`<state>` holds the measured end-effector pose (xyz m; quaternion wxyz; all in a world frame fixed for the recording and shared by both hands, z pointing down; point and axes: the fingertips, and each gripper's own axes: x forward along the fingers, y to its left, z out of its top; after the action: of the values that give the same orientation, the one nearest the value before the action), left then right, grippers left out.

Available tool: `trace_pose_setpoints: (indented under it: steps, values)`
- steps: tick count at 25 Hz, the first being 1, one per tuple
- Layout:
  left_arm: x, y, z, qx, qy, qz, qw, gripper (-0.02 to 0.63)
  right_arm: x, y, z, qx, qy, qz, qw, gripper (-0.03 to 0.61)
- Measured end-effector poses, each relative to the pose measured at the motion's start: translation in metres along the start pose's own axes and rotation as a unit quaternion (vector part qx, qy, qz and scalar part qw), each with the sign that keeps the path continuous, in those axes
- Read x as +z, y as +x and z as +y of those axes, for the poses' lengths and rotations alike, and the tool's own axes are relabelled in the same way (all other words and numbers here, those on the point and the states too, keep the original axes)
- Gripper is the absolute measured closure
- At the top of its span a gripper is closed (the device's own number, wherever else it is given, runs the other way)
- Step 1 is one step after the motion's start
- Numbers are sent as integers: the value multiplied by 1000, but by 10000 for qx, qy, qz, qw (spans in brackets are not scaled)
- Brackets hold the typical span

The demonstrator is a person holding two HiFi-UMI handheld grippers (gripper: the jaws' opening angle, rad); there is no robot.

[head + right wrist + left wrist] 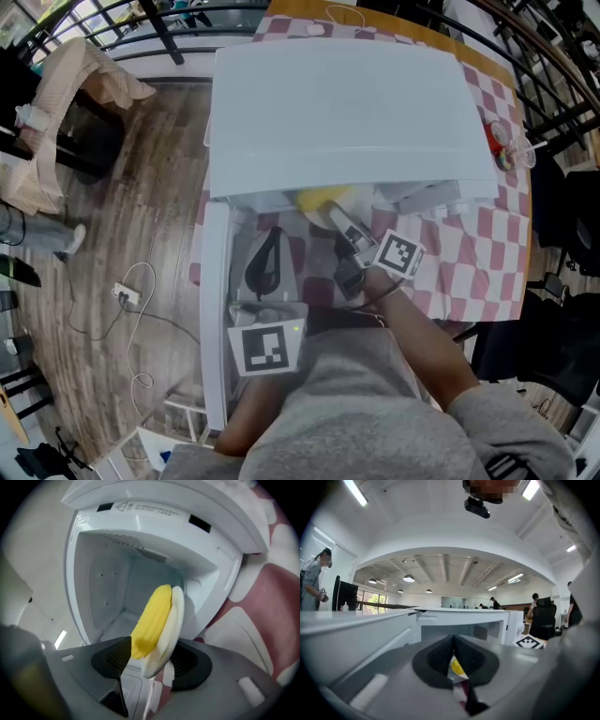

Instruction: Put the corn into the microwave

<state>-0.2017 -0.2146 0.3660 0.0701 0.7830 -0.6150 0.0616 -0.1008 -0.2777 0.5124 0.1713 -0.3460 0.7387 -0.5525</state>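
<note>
Two grippers work in front of a white microwave (347, 103) that stands on a red-and-white checked tabletop (478, 262). Its door (214, 309) is swung open on the left side, edge-on toward the person.

In the right gripper view, the right gripper (152, 657) pinches the corn (151, 618) between its jaws. The cob is yellow with a pale husk along one side, and it sticks out past the jaw tips, tilted toward the open cavity (117, 588). From the head view, the corn (319, 199) sits at the microwave's front edge, just under the overhang of its top, with the right gripper (339, 223) reaching in from the right.

Beside the open door hangs the left gripper (265, 258); whether it touches the door cannot be told. In the left gripper view, its jaws are pressed together at the tips with nothing held between them (453, 644), and the microwave (464, 620) lies beyond them.
</note>
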Motion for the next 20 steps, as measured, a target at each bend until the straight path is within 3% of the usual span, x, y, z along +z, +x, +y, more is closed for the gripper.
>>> trace_pose_setpoints:
  steps: [4,8,12,16,20]
  values:
    - [1,1,-3,-58,30,11,10000,604,-12,0,4,-160,-1164,549,9916,272]
    - [-1,1,-6,-97,34,34,9999,604,-17,-9,-5,-643,-2392,800,9655,258]
    - [-4,2,-6,-127,61,78,9999,604,-21,-24,-15,-1064,-3146,943,9385,217]
    - [-7,2,-7,-122,86,68,9999,604,-10,-45,-20,-1535,-3812,573,9099,199]
    - [-5,3,-8,-150,55,49,9999,604,-1,-50,-4,-1603,-4522,194,8772,198]
